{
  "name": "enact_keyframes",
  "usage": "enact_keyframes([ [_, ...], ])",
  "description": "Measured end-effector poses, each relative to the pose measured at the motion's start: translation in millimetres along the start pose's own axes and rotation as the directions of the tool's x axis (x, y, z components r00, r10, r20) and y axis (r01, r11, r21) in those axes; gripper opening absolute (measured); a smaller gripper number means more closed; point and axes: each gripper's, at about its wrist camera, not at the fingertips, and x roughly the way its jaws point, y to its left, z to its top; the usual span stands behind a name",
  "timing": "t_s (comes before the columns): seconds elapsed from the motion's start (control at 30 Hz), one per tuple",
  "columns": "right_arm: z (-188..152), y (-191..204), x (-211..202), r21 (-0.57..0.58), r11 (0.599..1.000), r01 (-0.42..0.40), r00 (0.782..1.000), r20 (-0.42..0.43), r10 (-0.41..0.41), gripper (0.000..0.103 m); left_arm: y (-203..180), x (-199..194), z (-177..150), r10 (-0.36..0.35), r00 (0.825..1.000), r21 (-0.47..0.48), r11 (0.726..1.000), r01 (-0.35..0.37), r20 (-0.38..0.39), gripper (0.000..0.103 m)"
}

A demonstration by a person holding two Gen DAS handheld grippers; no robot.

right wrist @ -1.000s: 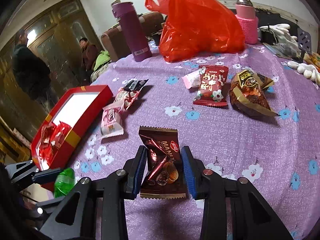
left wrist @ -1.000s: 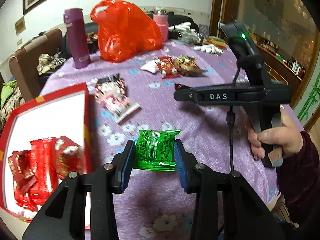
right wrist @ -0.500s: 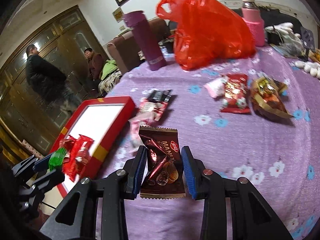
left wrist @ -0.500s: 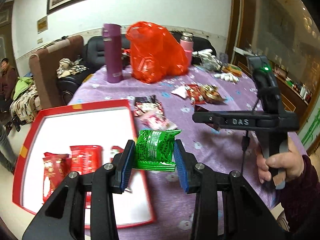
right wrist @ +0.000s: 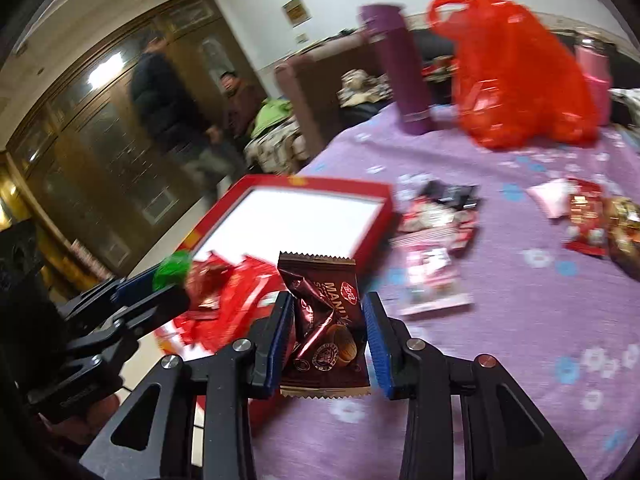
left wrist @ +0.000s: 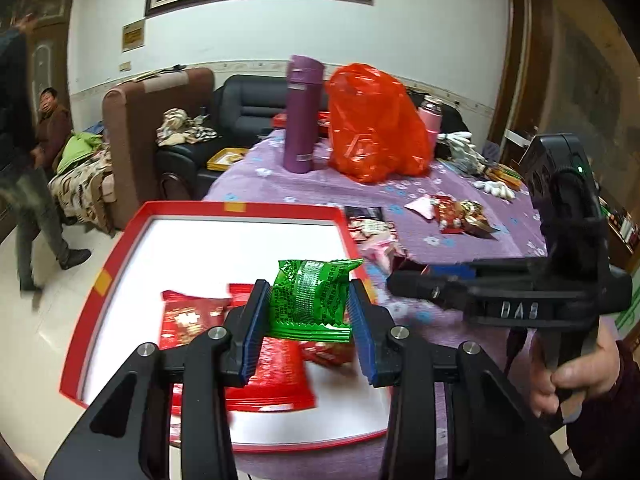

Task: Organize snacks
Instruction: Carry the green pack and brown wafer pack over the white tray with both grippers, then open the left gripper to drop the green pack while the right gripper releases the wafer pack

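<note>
My left gripper (left wrist: pixel 307 316) is shut on a green snack packet (left wrist: pixel 310 299), held over the near part of a red box (left wrist: pixel 200 210) with a white inside. Red snack packets (left wrist: pixel 264 372) lie in that box below it. My right gripper (right wrist: pixel 325 334) is shut on a brown chocolate packet (right wrist: pixel 324 320), held above the purple flowered tablecloth (right wrist: pixel 540 312) just right of the box (right wrist: pixel 340 186). In the right wrist view the left gripper (right wrist: pixel 160 286) with the green packet (right wrist: pixel 174 264) shows at the left, over the red packets (right wrist: pixel 228 292).
Loose snacks (left wrist: pixel 374 226) lie on the cloth right of the box, more (left wrist: pixel 456 214) farther right. A purple flask (left wrist: pixel 302 114), a red plastic bag (left wrist: pixel 374 124) and a pink bottle (left wrist: pixel 431 118) stand at the back. Sofas and two people (right wrist: pixel 168 88) are at the left.
Both grippers have travelled left toward the red box with their packets. The left one now hangs over the box's inside, and the right one has come up beside the box.
</note>
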Motion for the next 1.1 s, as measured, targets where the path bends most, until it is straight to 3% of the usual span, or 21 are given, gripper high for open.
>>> enact_keyframes([
  [0.33, 5.4, 55.3, 50.7, -0.063, 0.994, -0.088, 0.994, -0.073, 0.083, 0.036, 50.6, 3.0, -7.6, 0.072, 0.997, -0.082, 0.994, -0.072, -0.009, 0.037],
  [0.6, 13.1, 72.3, 83.5, -0.068, 0.990, -0.124, 0.986, -0.116, 0.116, 0.036, 74.5, 14.1, -13.0, 0.101, 0.994, -0.110, 0.988, -0.105, -0.039, 0.037],
  [0.83, 14.8, 79.2, 97.9, -0.096, 0.989, -0.112, 0.987, -0.127, 0.099, 0.039, 84.1, 33.1, -15.3, 0.123, 0.989, -0.105, 0.986, -0.131, -0.082, 0.038],
  [0.97, 18.9, 73.8, 99.5, -0.088, 0.991, -0.103, 0.989, -0.118, 0.092, 0.040, 82.4, 47.8, -4.7, 0.154, 0.984, -0.045, 0.986, -0.158, -0.092, 0.043],
  [1.1, 26.0, 53.2, 89.5, -0.036, 0.996, -0.087, 0.993, -0.086, 0.083, 0.057, 86.0, 56.7, 4.6, 0.185, 0.977, -0.040, 0.981, -0.190, -0.103, 0.051],
])
